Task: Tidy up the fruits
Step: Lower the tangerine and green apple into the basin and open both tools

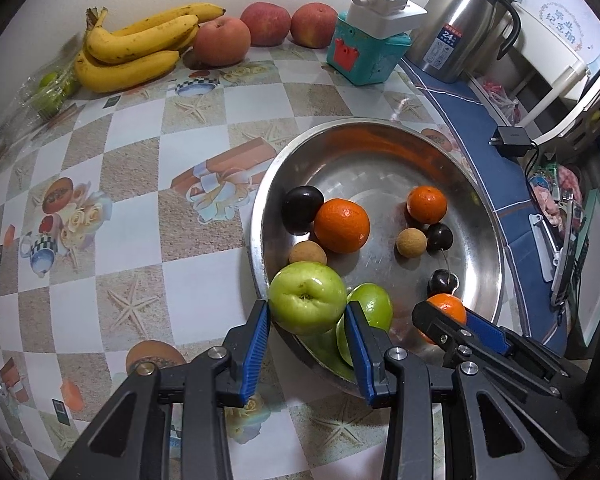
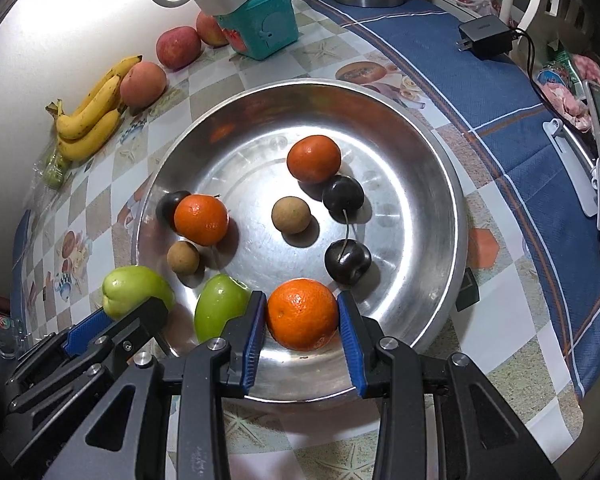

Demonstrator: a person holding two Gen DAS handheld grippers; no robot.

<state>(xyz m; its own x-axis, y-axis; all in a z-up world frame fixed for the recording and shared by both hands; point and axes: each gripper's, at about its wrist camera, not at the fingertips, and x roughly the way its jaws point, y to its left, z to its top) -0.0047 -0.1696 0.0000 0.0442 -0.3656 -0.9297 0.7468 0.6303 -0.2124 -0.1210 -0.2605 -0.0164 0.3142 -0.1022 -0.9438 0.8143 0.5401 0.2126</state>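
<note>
Your left gripper (image 1: 307, 312) is a matte black metal frame with two long fingers, each lined on its inner face with a ribbed blue pad (image 1: 256, 354). Round silver bolts (image 1: 217, 352) mark its pivot joints, and triangular cut-outs lighten the arms. Your right gripper (image 2: 302, 316) has the same build: black frame, ribbed blue pads (image 2: 350, 344), silver pivot bolts (image 2: 216, 344).

Steel basin (image 2: 432, 200) holds the small fruit. Green guava (image 1: 307, 298) sits over its near-left rim; a second green guava (image 2: 220, 312) lies just beside it, inside. Three tangerines: near edge (image 2: 302, 314), left (image 2: 201, 219), far (image 2: 314, 159). Three dark plums (image 2: 347, 262), two brown longans (image 2: 291, 215) scattered between.
</note>
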